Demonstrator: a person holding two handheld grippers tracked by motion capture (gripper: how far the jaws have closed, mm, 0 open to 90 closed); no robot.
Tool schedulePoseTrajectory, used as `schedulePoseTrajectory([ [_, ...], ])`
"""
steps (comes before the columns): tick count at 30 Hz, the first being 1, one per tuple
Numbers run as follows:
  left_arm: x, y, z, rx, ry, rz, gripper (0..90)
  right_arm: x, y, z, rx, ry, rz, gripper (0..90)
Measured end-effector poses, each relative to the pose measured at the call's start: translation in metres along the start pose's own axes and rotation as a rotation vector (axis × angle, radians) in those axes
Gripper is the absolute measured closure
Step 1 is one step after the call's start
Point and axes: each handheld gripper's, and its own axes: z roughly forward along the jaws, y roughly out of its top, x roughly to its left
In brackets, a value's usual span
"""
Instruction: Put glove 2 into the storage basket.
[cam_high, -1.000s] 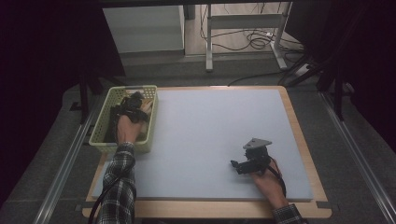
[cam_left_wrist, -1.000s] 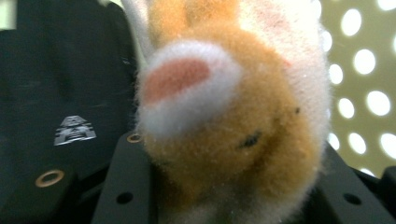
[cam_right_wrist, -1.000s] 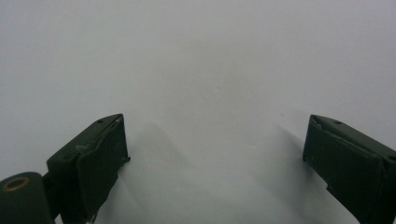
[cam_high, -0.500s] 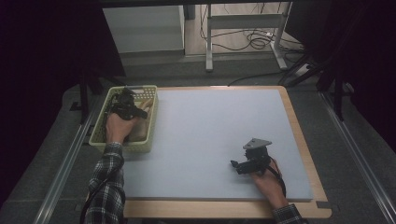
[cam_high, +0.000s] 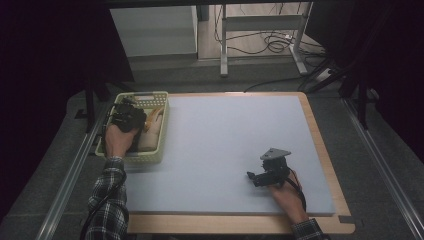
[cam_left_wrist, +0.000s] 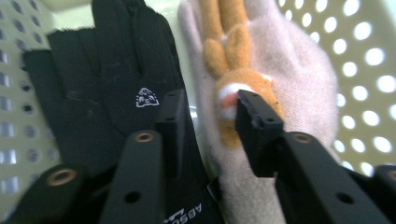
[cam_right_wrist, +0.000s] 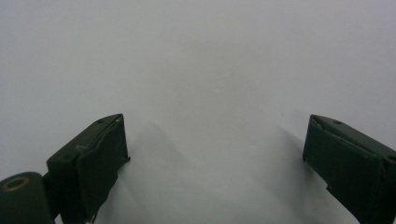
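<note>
Reaching into the yellow basket (cam_high: 159, 150) at far left, our left gripper (cam_left_wrist: 205, 123) hangs released over a black glove (cam_left_wrist: 107, 88) and cream glove (cam_left_wrist: 285, 79); our right gripper (cam_right_wrist: 215, 158) rests parted on the mat (cam_high: 225, 140).

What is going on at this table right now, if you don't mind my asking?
A person works with two handheld grippers. The left gripper is down in the yellow basket, jaws open over a black glove and a beige glove with orange trim. The right gripper rests open on the grey mat, holding nothing.
</note>
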Motion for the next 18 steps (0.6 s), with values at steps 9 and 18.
schedulePoseTrajectory([
  [9,-0.021,0.009,0.006,0.025,-0.063,0.057,68.6,0.000,0.000,0.000,0.000,0.001,0.001,6.1],
  [18,-0.014,0.006,-0.003,-0.026,-0.028,0.048,53.9,0.000,0.000,0.000,0.001,0.002,0.002,6.1],
])
